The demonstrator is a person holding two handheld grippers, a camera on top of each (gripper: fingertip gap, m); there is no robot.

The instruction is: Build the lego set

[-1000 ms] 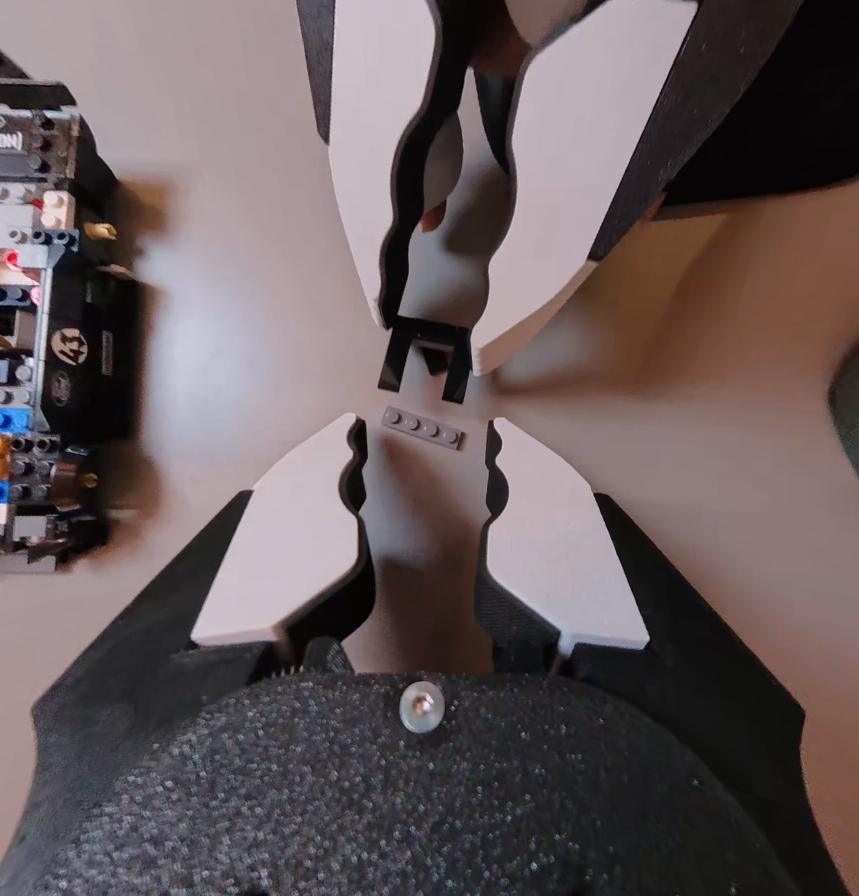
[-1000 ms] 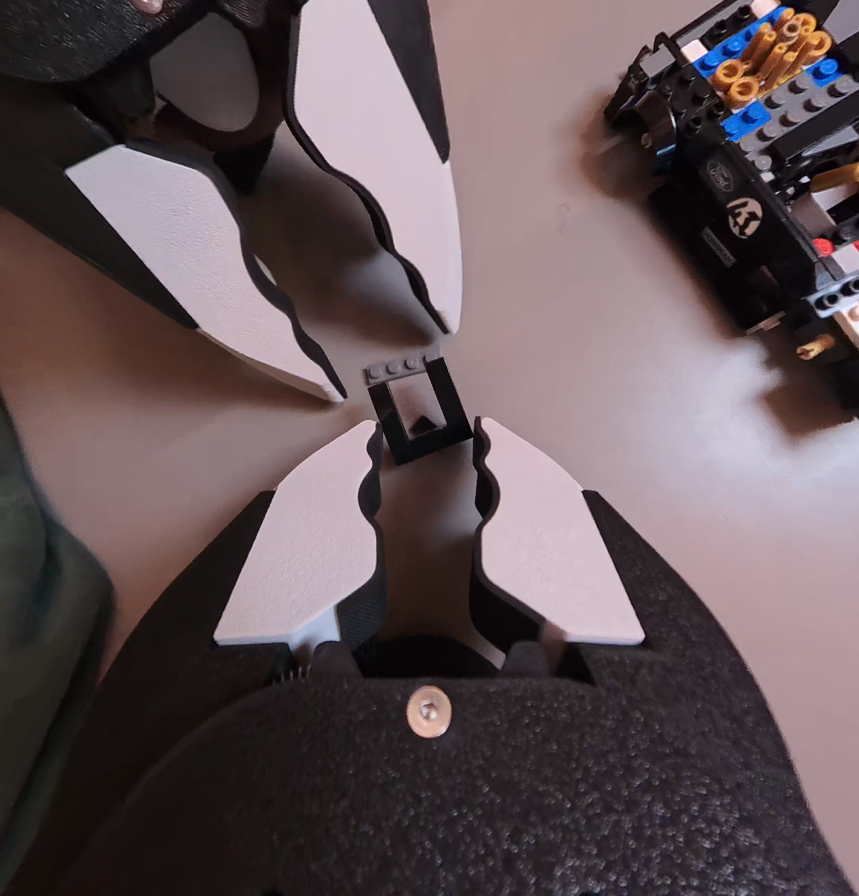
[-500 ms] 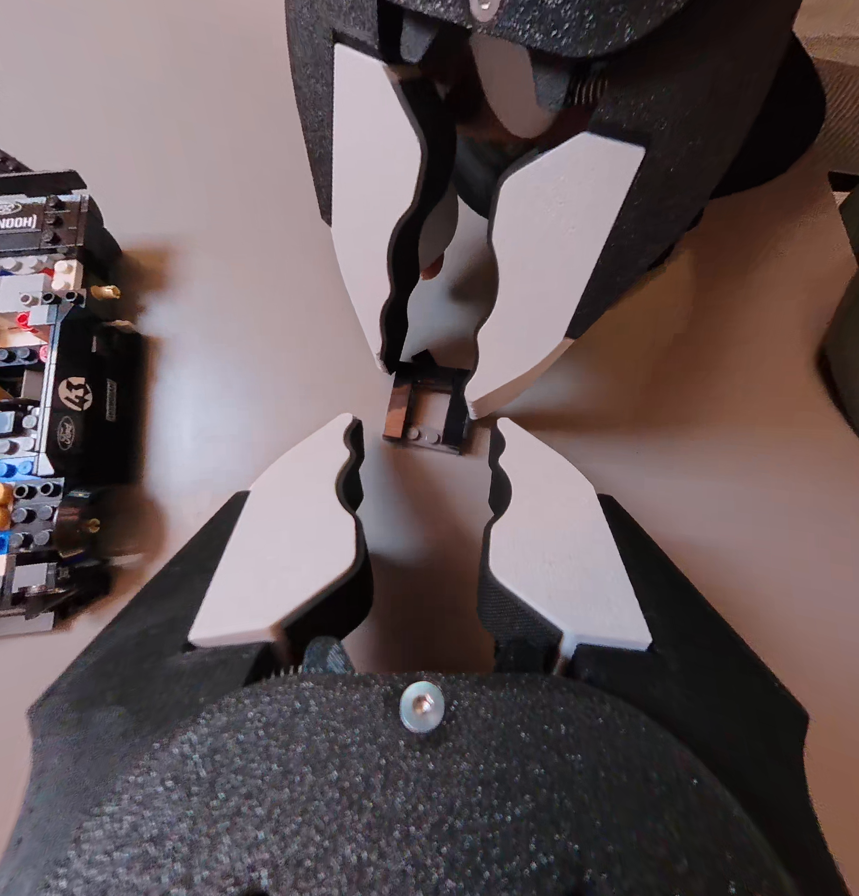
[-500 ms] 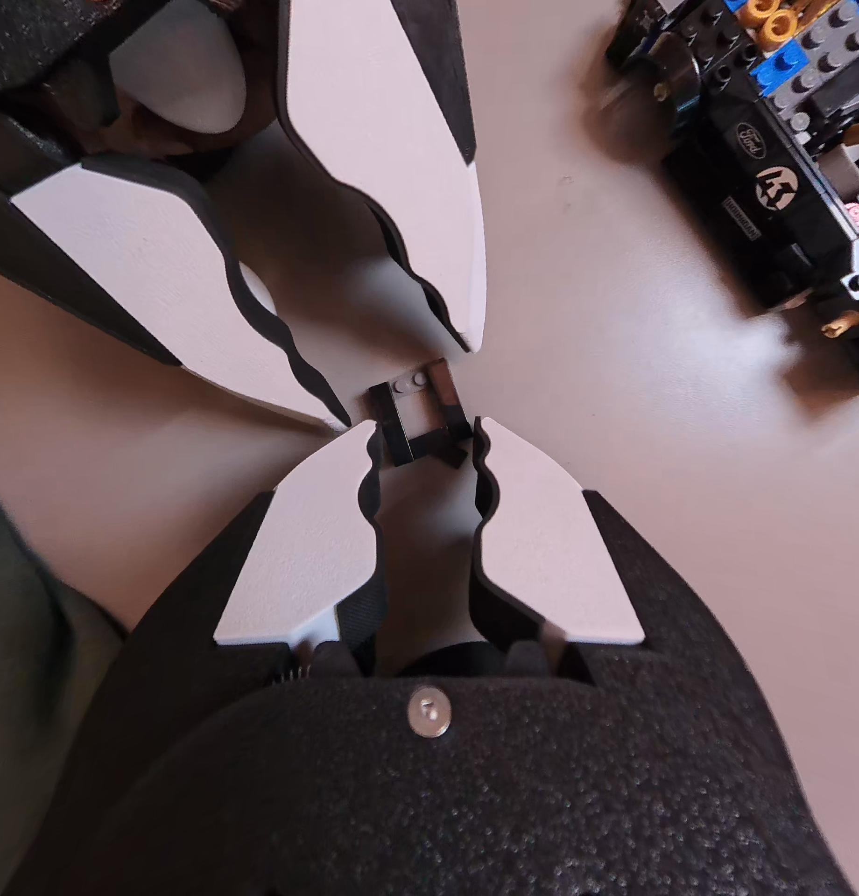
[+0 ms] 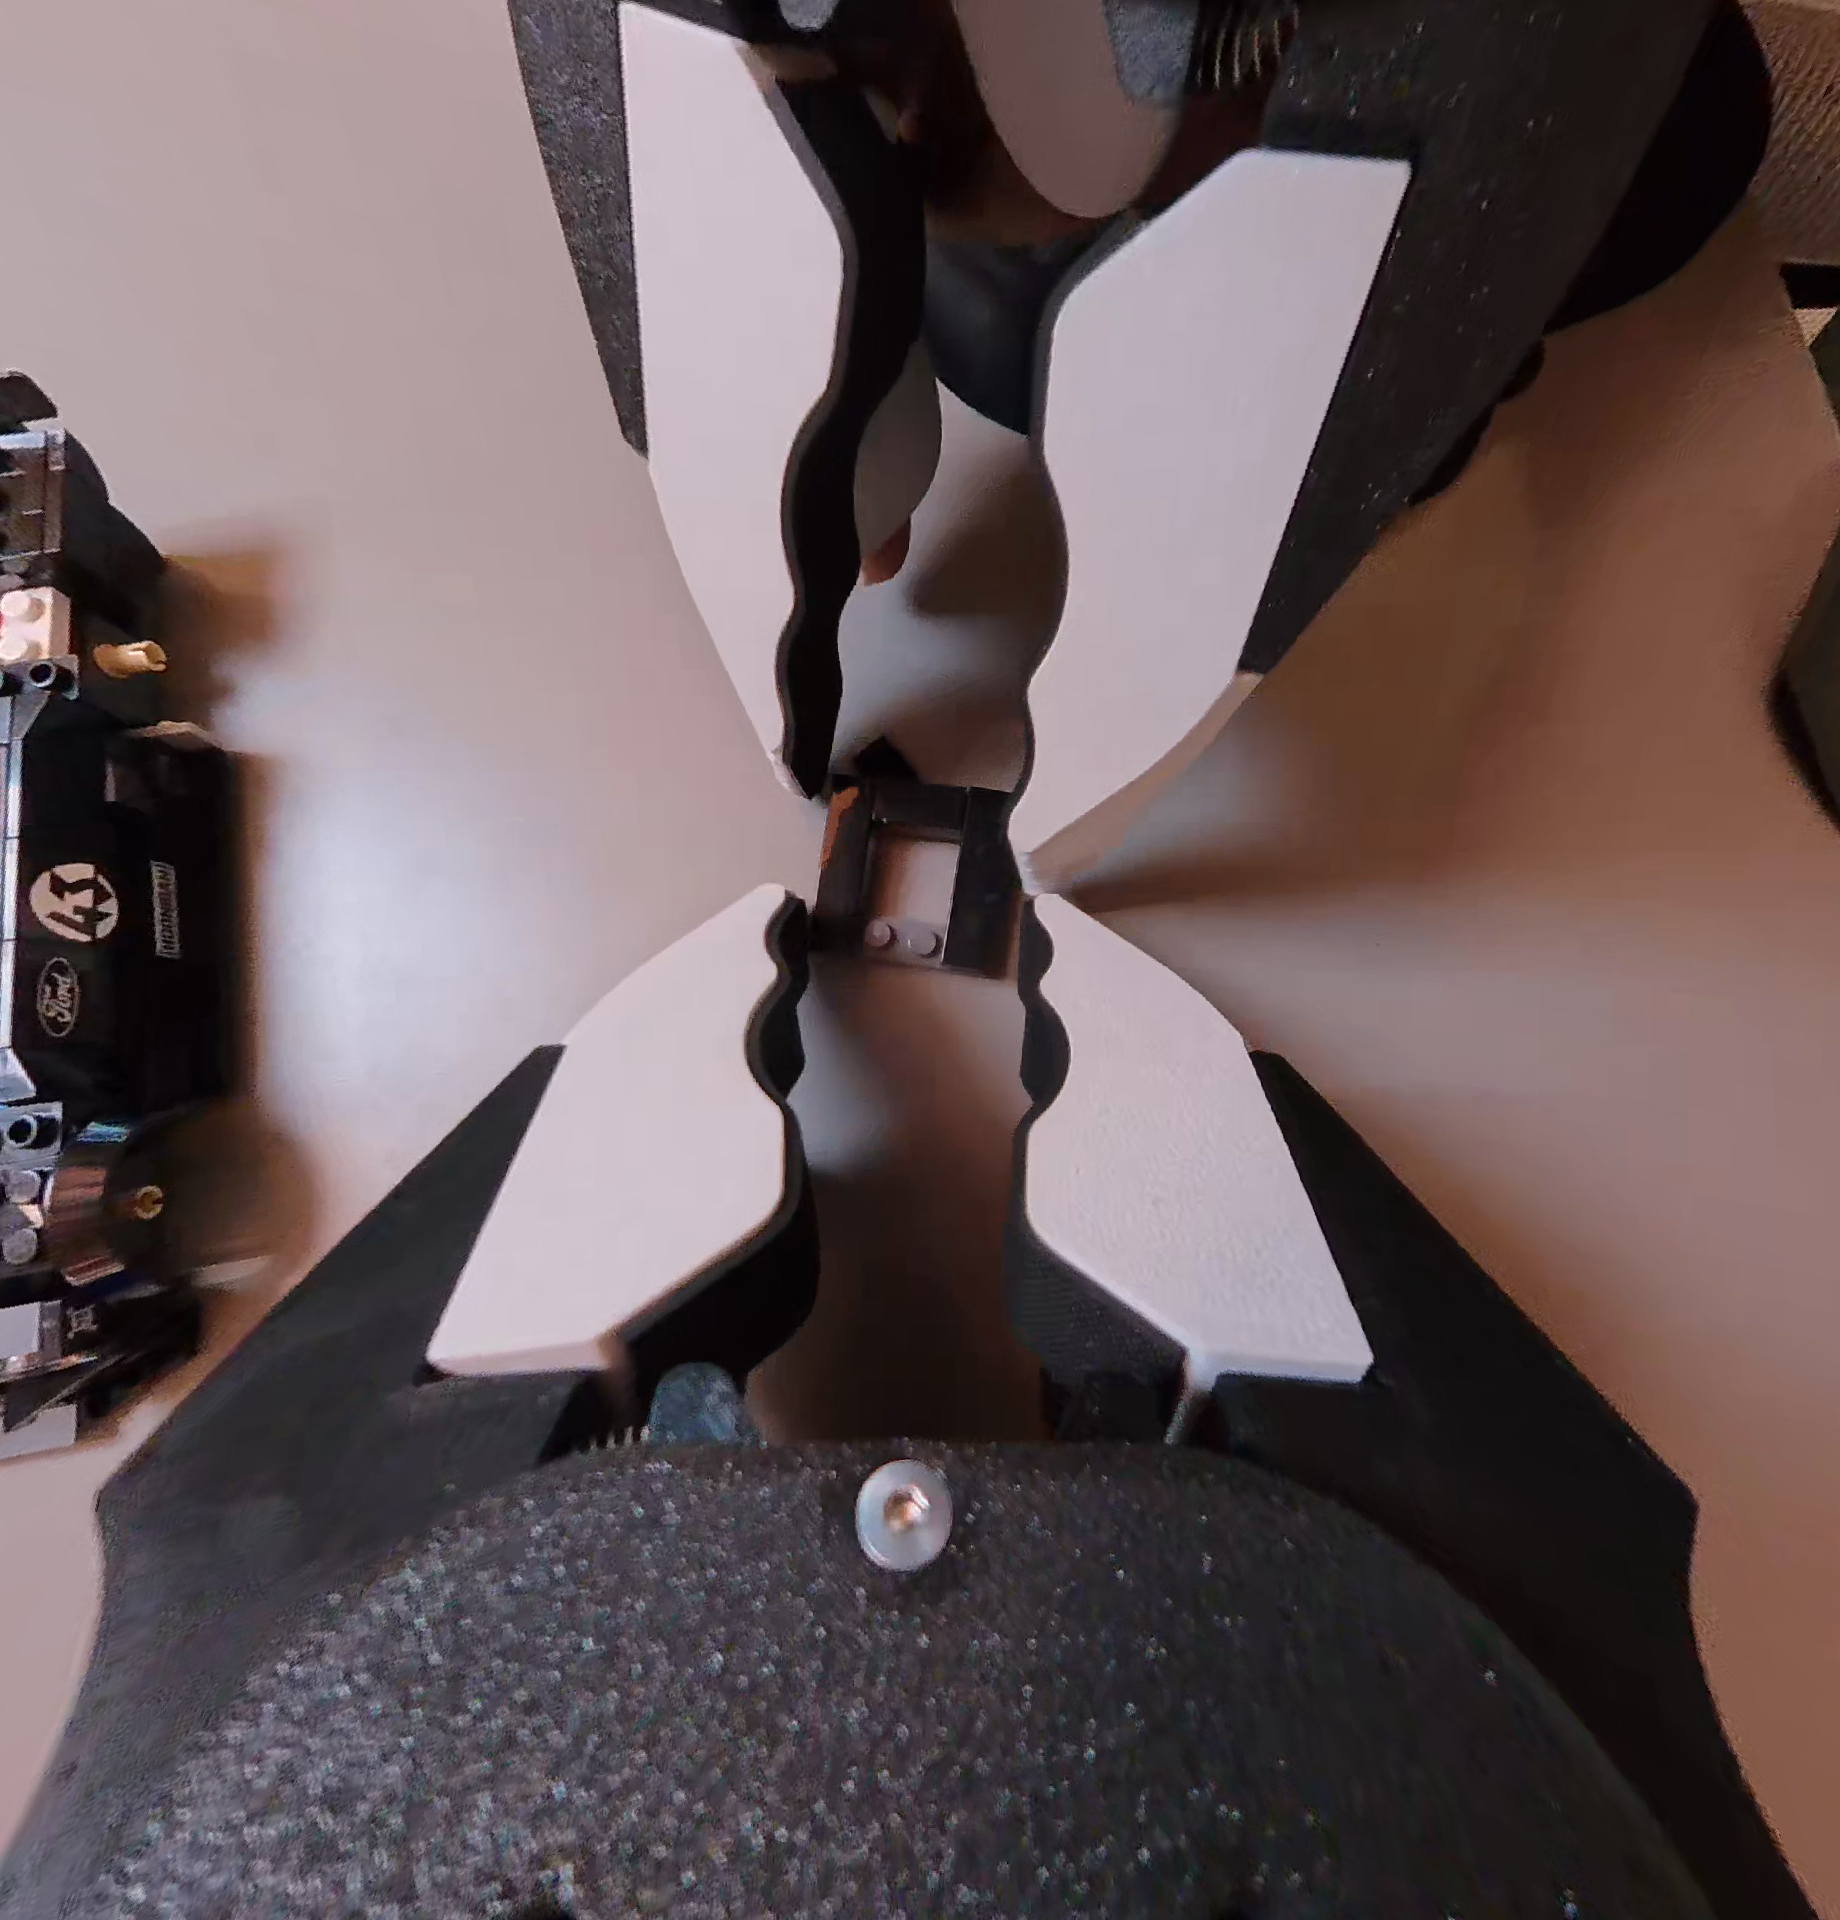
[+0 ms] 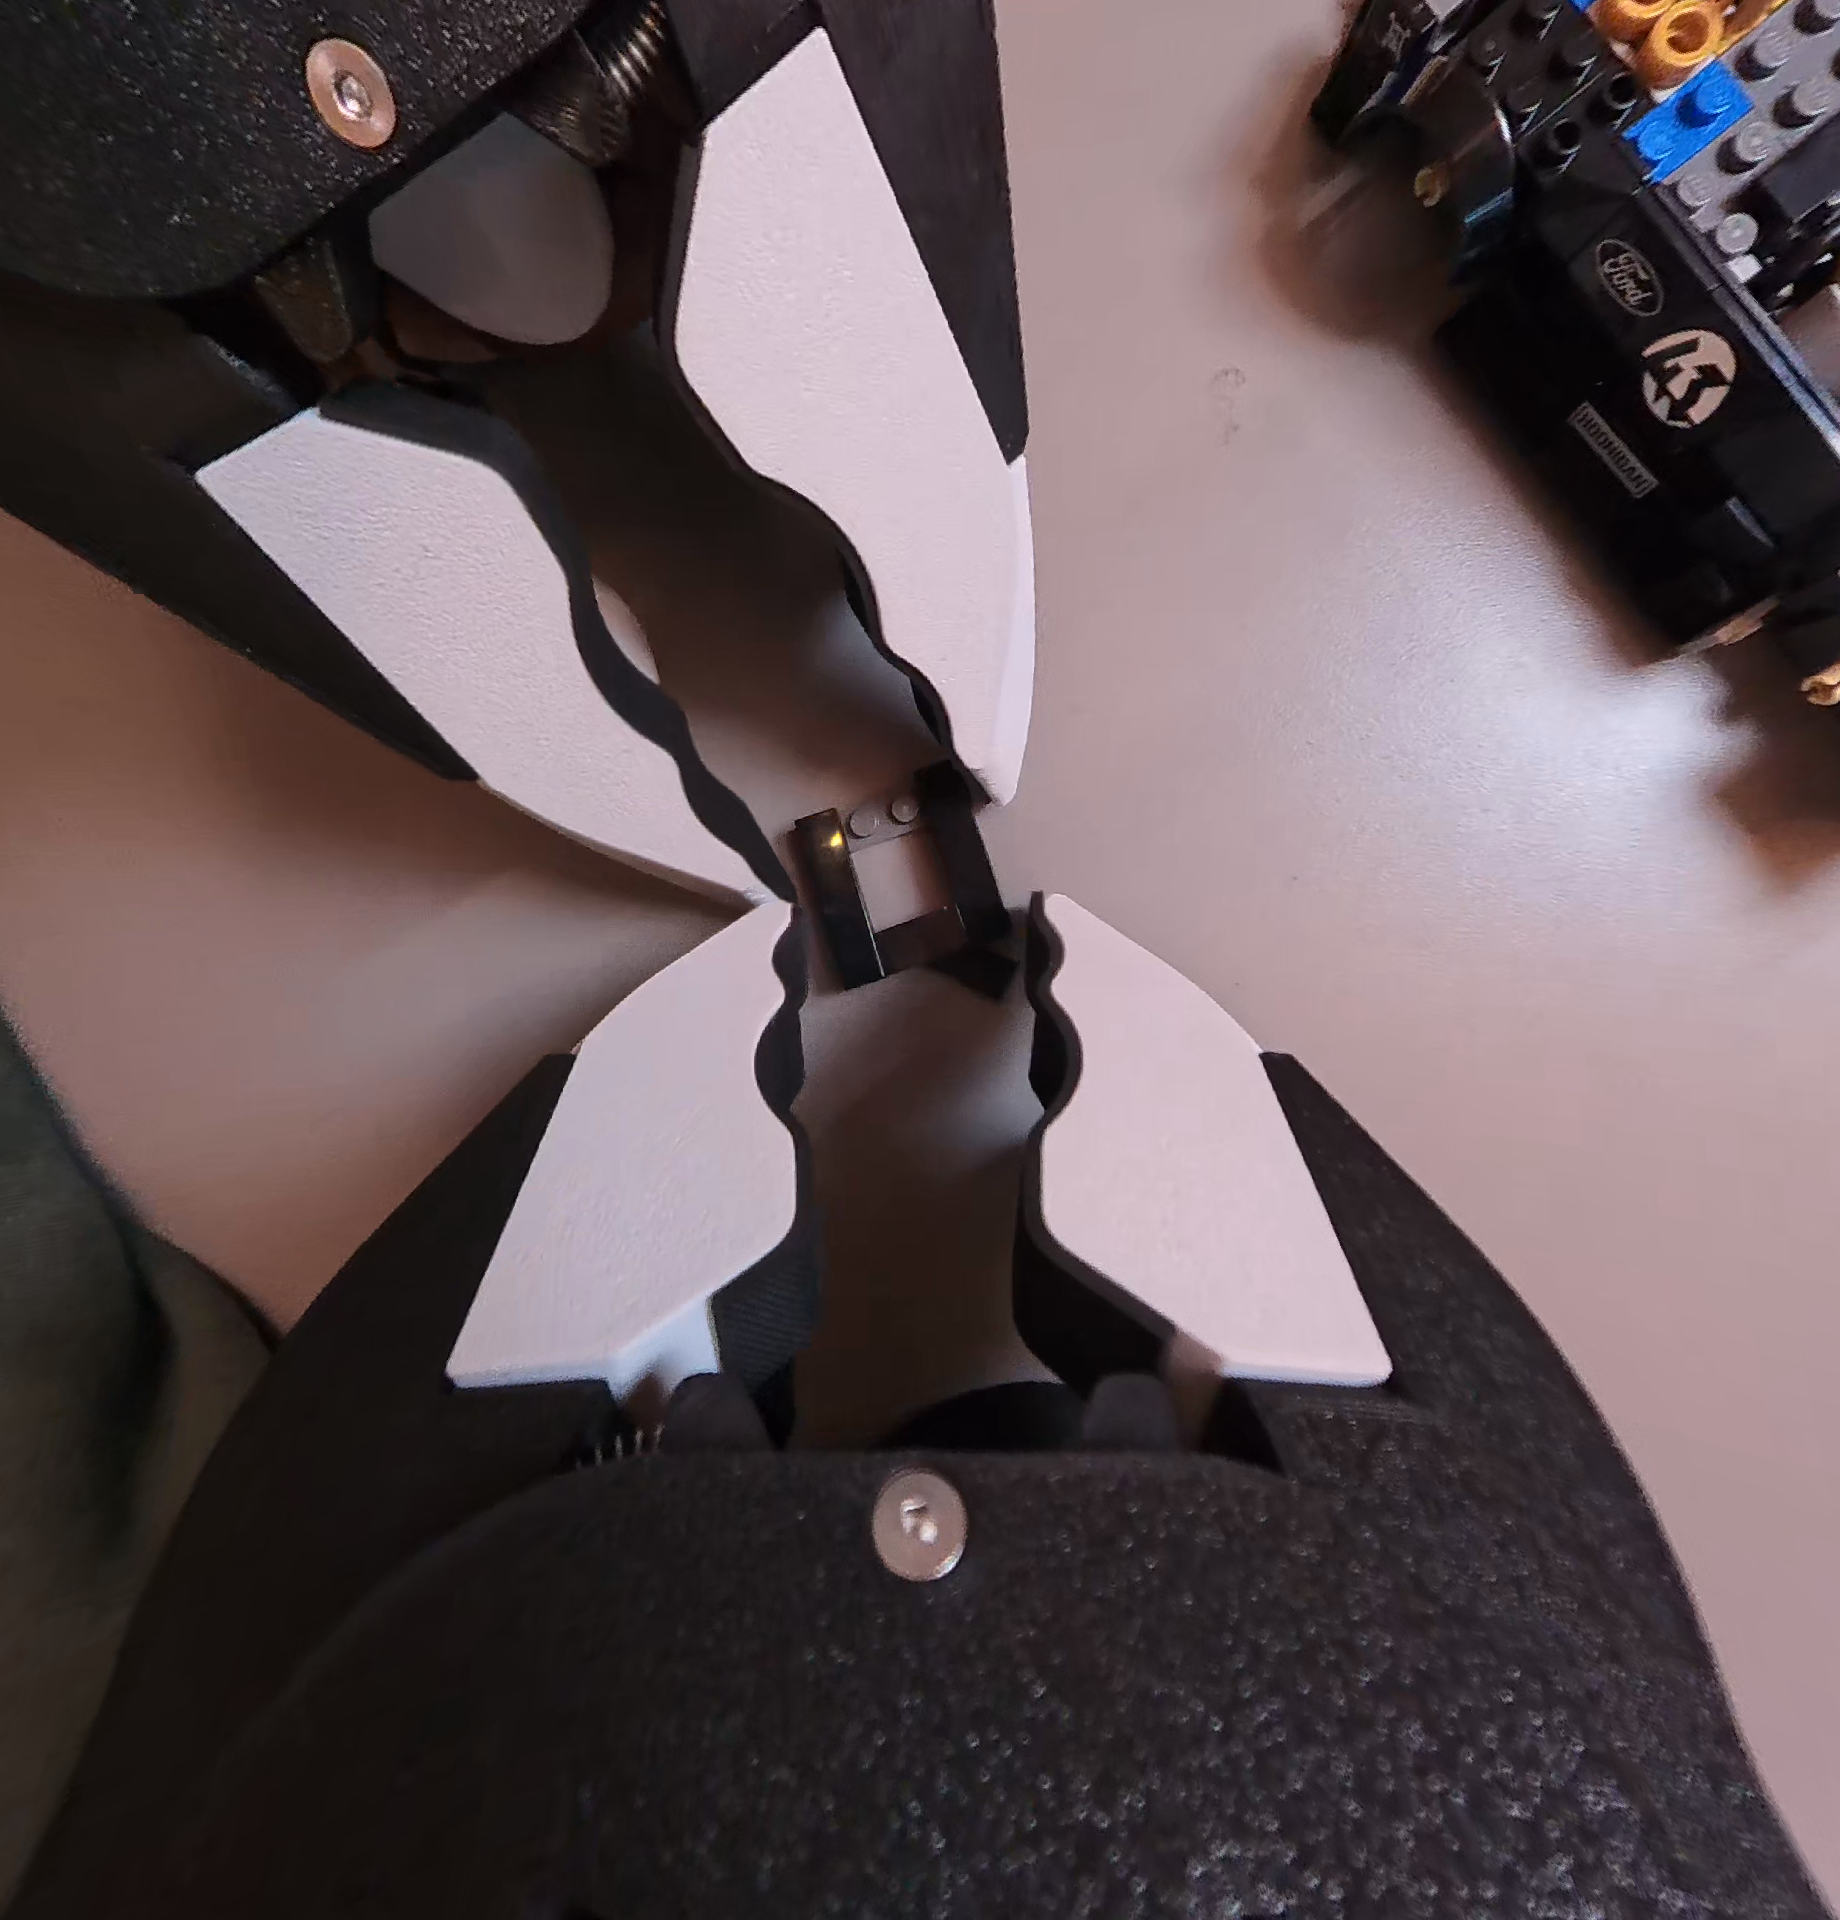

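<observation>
between the 2 grippers, at the middle of the beige tabletop [image 5: 459, 582], sits a small black lego frame [image 5: 914, 883], a u-shaped piece with 2 arms and a cross bar. a dark grey studded plate [image 5: 903, 937] spans the open ends of the arms, with 2 of its studs showing between them. the left gripper [image 5: 908, 930] points at the plate end of the frame, its jaws set wide enough that the fingertips flank the frame's 2 outer sides; whether they actually press on it cannot be told. the right gripper [image 6: 911, 935] comes from the opposite side, its jaws closed on the cross-bar end of the black lego frame [image 6: 900, 899], the tips touching the arms. in the right wrist view the dark grey studded plate [image 6: 885, 816] lies at the far end, just under the left gripper's fingertips [image 6: 983, 717].

well apart from this, toward 1 edge of the tabletop [image 6: 1311, 831], stands a partly built lego car [image 6: 1664, 312], black-sided with round emblems, grey, blue and orange studded parts on top and tan pins sticking out. the same lego car [image 5: 54, 914] shows at the left border of the left wrist view.
</observation>
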